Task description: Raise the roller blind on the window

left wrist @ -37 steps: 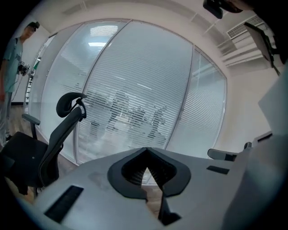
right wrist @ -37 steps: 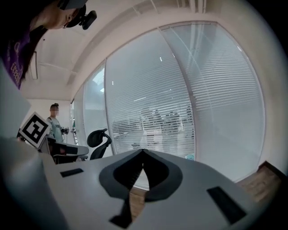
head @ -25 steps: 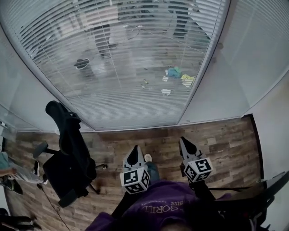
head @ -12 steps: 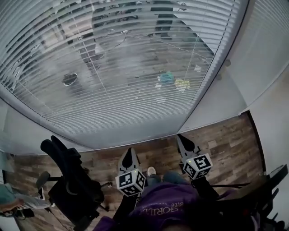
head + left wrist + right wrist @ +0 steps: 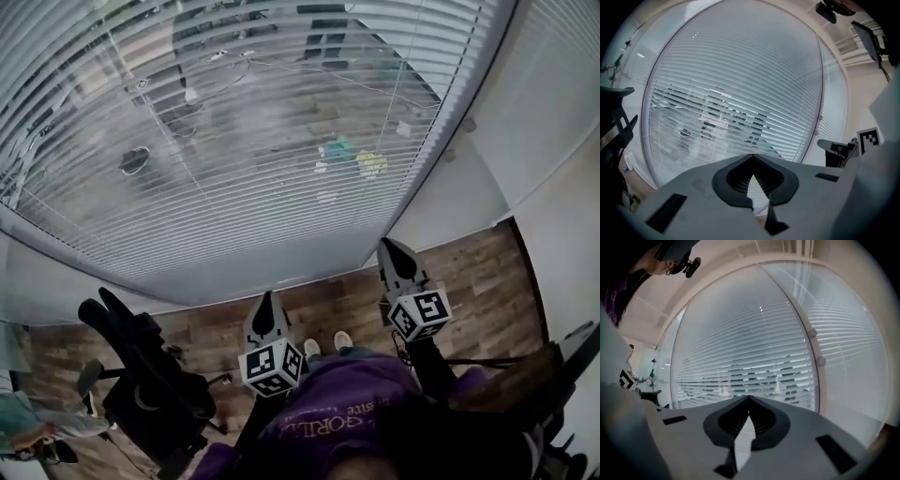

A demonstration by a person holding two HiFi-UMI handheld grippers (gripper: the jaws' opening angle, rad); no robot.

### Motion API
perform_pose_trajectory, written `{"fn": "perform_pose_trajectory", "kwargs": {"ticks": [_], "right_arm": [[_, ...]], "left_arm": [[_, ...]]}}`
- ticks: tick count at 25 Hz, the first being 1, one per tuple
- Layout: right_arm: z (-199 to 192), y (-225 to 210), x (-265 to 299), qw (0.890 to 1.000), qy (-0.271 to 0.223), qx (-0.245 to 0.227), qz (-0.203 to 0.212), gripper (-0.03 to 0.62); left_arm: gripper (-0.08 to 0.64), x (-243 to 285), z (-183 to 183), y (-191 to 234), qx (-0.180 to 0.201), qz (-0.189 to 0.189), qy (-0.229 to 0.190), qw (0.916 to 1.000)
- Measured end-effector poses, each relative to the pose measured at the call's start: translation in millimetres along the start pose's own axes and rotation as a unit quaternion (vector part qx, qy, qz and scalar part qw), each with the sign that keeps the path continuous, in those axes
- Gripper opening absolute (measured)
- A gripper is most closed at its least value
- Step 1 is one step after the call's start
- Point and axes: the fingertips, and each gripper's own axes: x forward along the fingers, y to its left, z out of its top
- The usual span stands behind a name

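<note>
Starting at the left of the head view: black office chair (image 5: 141,384) standing on the wooden floor (image 5: 478,281), well apart from both tools. Above it and spreading rightward across most of the picture, the blind (image 5: 234,141), lowered over the window, slats tilted partly open, bottom edge just above a white band (image 5: 56,281) bordering the floor. Behind the slats, dim shapes only: dark uprights, small green and yellow patches, too blurred to name.

Next, low and near the middle, the left gripper (image 5: 266,305), pointing up toward the blind and clear of it, marker cube (image 5: 272,367) at its near end. Seen from the left gripper view: jaws pressed together at the tips, nothing caught between them, slats filling the scene beyond. Just to the right, two pale shoes (image 5: 323,344) on the floor, with a purple garment (image 5: 347,422) below them.

Further right, the right gripper (image 5: 391,251), higher in the picture than the left one, tip near the blind's lower right corner, not touching it. Seen from the right gripper view: jaws likewise closed tip to tip and empty, aimed at the blind. Beside that, the white window post (image 5: 441,178) carrying two round knobs (image 5: 466,124), one above the other. Beyond the post, in the right gripper view, a second slatted pane (image 5: 853,333). Lower right corner of the head view: dark furniture (image 5: 562,375), cut off by the edge.
</note>
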Motion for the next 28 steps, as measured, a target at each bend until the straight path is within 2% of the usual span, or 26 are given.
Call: {"fn": "perform_pose_trajectory", "kwargs": {"ticks": [2,5,9,12,16,19,22,28], "right_arm": [[24.4,-31.2,2.3,0.999,-0.034,-0.014,-0.039,-0.003],[75.1,-87.8,-2.0,0.990,-0.091,-0.039,-0.098,-0.002],[136.1,-151.8,-3.2,0.978,-0.146,-0.057,-0.140,0.001],[168.5,-185.4,4.4,0.972,-0.168,-0.066,-0.152,0.099],[181.4,-211.3,27.3,0.976,-0.153,-0.060,-0.142,0.143],[184.0,-216.0,40.0,0.978,-0.137,-0.075,-0.138,0.143],[185.7,-216.3,48.7,0.974,-0.120,-0.125,-0.143,0.143],[189.2,-212.3,52.6,0.958,-0.089,-0.227,-0.151,0.143]], "left_arm": [[0.002,2.4,3.2,7.7,-0.007,0.009,-0.004,0.9999],[0.001,3.6,5.6,9.1,-0.009,0.013,-0.009,0.9998],[0.002,9.4,-2.4,-3.2,-0.017,0.006,-0.003,0.9998],[0.002,13.3,-3.4,-13.5,-0.016,0.001,-0.004,0.9999],[0.002,16.6,-3.2,-14.7,-0.018,0.010,-0.007,0.9998],[0.001,20.0,0.1,-13.8,-0.017,0.016,-0.014,0.9996],[0.002,21.9,1.5,-12.1,-0.018,0.023,-0.018,0.9994],[0.002,20.4,-0.9,-11.7,-0.019,0.029,-0.016,0.9993]]}}
